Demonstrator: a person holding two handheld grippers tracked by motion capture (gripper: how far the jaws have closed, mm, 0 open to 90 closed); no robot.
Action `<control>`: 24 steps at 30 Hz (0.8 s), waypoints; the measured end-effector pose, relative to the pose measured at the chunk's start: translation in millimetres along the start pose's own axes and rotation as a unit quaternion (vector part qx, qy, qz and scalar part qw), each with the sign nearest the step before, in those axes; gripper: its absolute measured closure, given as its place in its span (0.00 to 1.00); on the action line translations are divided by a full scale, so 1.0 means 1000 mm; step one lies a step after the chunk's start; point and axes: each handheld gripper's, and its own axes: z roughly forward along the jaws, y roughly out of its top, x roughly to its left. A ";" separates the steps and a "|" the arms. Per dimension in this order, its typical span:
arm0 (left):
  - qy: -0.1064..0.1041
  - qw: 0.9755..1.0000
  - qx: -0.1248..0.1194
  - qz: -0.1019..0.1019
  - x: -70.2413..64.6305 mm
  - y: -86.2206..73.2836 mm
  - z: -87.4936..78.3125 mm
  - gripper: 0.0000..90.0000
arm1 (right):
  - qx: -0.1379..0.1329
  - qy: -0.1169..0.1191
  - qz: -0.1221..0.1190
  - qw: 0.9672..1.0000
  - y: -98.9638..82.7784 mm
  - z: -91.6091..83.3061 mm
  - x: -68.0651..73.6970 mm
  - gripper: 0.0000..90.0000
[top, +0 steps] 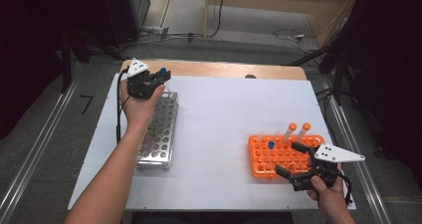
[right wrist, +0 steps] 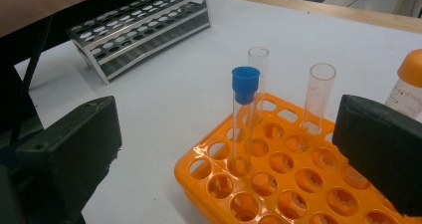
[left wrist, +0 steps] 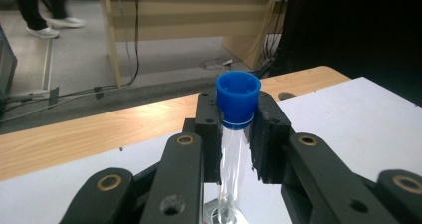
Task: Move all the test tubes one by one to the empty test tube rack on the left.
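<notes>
A: Where is the blue-capped tube (left wrist: 237, 115) sitting?

B: It is standing upright between the jaws of the left gripper (top: 158, 79), which are clamping on it just below the cap. The gripper is hovering at the far end of the metal rack (top: 160, 131), on the left side of the white board (top: 219, 109). In the left gripper view the tube's lower end is reaching down to the rack top; whether it is resting in a hole cannot be told.

A: And the metal rack itself?

B: It is lying lengthwise, near to far, with the person's left forearm (top: 112, 176) crossing its near end.

A: What is the right gripper (top: 291, 160) doing?

B: Its jaws are standing wide apart, holding nothing, and it is hovering at the near right corner of the orange rack (top: 259, 159).

A: What is occupying the orange rack?

B: A second blue-capped tube (right wrist: 244, 117) is standing in a hole near the left edge. Two uncapped clear tubes (right wrist: 317, 95) are standing behind it (both upright). Two orange-capped tubes (top: 290, 130) are standing at the far right corner.

A: What is surrounding the board?

B: It is resting on a wooden table (top: 214, 68), with grey floor (top: 239, 40) and cables beyond.
</notes>
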 end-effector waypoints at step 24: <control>0.002 0.999 0.052 0.015 -0.001 -0.020 0.022 0.85 | 0.004 0.000 0.003 1.000 -0.003 0.003 -0.002 0.00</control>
